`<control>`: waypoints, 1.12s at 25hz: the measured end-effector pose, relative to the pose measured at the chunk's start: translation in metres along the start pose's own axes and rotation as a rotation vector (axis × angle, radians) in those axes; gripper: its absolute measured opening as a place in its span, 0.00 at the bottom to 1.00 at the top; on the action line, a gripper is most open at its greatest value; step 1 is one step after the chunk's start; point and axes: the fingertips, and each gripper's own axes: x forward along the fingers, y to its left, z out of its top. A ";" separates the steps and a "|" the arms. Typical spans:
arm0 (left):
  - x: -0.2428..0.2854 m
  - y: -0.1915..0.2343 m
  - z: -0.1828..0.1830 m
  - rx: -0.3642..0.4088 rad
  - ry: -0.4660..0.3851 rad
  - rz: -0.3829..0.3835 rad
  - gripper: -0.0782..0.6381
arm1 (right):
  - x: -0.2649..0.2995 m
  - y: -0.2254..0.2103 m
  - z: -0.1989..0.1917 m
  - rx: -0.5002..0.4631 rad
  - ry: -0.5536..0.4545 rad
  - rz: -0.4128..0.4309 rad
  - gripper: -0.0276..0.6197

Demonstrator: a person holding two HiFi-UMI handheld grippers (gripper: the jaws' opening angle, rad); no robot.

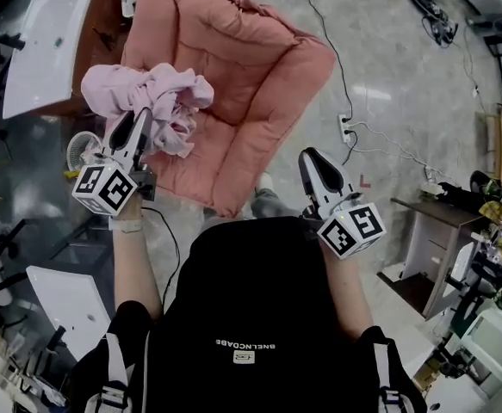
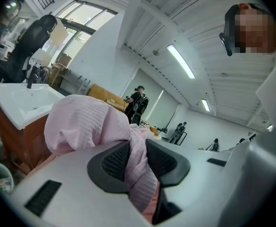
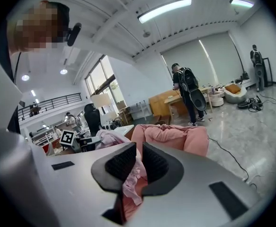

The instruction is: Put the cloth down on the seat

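In the head view the cloth is held bunched over the 9 o'clock side of the seat by the left gripper, seemingly for lowering, with the right gripper held clear at 4 o'clock; in the left gripper view a fold is seen clamped between the jaws; in the right gripper view the jaws are seen nearly together, with nothing gripped.

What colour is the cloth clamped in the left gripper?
Pale pink cloth, with a fine ribbed texture; clearest in the left gripper view.
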 end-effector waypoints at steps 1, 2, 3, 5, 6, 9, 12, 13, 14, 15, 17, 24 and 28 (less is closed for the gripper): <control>0.005 0.007 -0.003 -0.002 0.011 -0.001 0.27 | 0.001 0.000 -0.001 0.003 0.004 -0.016 0.13; 0.010 0.014 -0.006 -0.004 0.023 -0.001 0.27 | 0.002 0.001 -0.003 0.005 0.008 -0.031 0.13; 0.016 0.021 -0.010 -0.005 0.034 -0.001 0.27 | 0.003 0.002 -0.005 0.008 0.011 -0.045 0.14; 0.027 0.034 -0.018 -0.011 0.056 -0.001 0.27 | 0.004 0.003 -0.009 0.015 0.015 -0.067 0.13; 0.033 0.039 -0.023 -0.015 0.066 0.000 0.27 | 0.003 0.003 -0.011 0.020 0.018 -0.078 0.13; 0.049 0.054 -0.036 -0.020 0.097 0.006 0.27 | 0.001 0.004 -0.016 0.027 0.030 -0.108 0.13; 0.062 0.068 -0.050 -0.027 0.120 0.018 0.27 | 0.000 0.006 -0.022 0.025 0.039 -0.123 0.13; 0.065 0.073 -0.054 -0.031 0.126 0.022 0.27 | 0.001 0.007 -0.024 0.023 0.040 -0.124 0.13; 0.068 0.078 -0.059 -0.037 0.132 0.026 0.27 | 0.001 0.008 -0.025 0.021 0.042 -0.127 0.13; 0.072 0.082 -0.064 -0.042 0.138 0.030 0.27 | 0.002 0.009 -0.027 0.020 0.046 -0.131 0.13; 0.078 0.090 -0.073 -0.042 0.151 0.040 0.27 | 0.003 0.011 -0.030 0.020 0.054 -0.141 0.13; 0.103 0.116 -0.114 -0.004 0.210 0.084 0.28 | 0.008 0.014 -0.037 0.018 0.082 -0.153 0.13; 0.114 0.127 -0.135 0.007 0.245 0.096 0.28 | 0.005 0.010 -0.040 0.023 0.089 -0.172 0.13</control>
